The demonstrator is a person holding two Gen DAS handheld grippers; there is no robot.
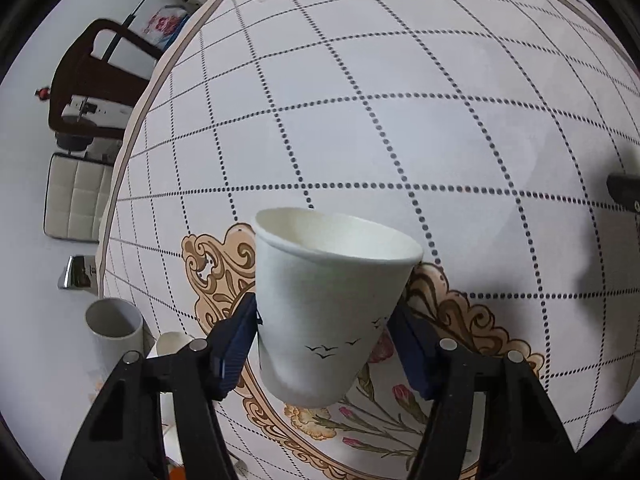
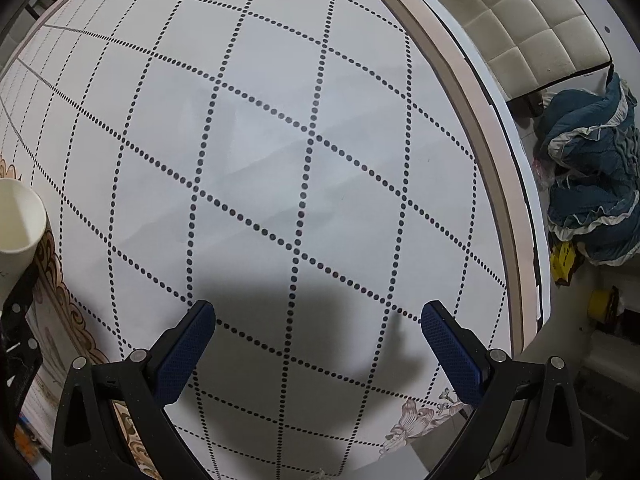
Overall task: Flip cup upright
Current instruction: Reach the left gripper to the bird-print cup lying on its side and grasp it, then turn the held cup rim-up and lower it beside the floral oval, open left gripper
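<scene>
1. White paper cup, printed with small black birds, sits clamped between the blue pads of the left gripper, mouth up and tilted away from the camera, above the table
2. Whether the cup's base touches the tablecloth cannot be told; its lower edge hides the spot beneath
3. In the right wrist view only the cup's rim and part of its wall show at the left edge, the rest cut off
4. The right gripper hangs over bare dotted cloth, fingers wide apart and holding nothing
5. A white cylinder beyond the table edge is partly hidden by the left gripper's frame
6. A padded stool and a crumpled blue cloth lie off the table's right side
</scene>
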